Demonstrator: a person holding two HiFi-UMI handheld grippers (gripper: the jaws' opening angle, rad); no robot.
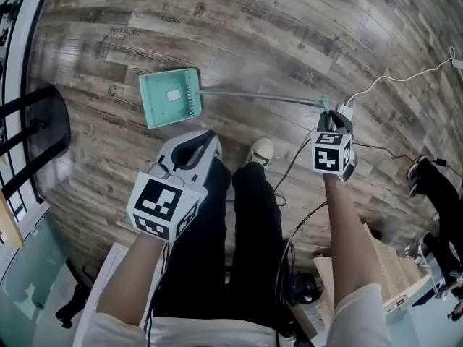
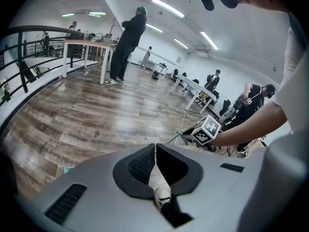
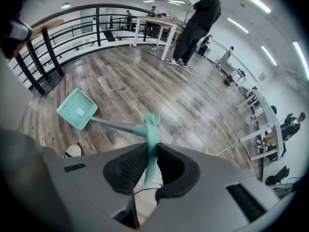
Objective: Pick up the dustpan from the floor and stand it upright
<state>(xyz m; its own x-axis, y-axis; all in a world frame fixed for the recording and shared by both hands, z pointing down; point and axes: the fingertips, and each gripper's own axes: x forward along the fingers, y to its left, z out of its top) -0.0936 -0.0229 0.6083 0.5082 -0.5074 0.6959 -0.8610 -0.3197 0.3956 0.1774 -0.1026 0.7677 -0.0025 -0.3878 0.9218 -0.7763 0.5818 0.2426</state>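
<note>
Floor (image 1: 289, 42) is grey-brown wood-look plank in an open office hall. Black railing (image 3: 72, 13) runs along one side. White tables (image 2: 87, 45) stand further back, with a person (image 2: 128, 37) standing at one and more people at desks far off. A white cable (image 1: 391, 78) trails over the planks on your right.

Your right gripper (image 3: 150, 149) is clamped on the dustpan (image 1: 171, 97) by its teal grip (image 3: 148, 124). Pads press it from both sides and the grip end sticks out past the jaws. The grey pole (image 1: 260, 97) runs from there to the teal scoop (image 3: 77, 109), ahead of your left gripper (image 2: 155, 149), inside facing up. Can't tell if the scoop touches the floor.

Your left gripper is closed, pads together, nothing in them. Only your shoe (image 1: 260, 150) shows through the slit below. It hangs apart from the dustpan.
</note>
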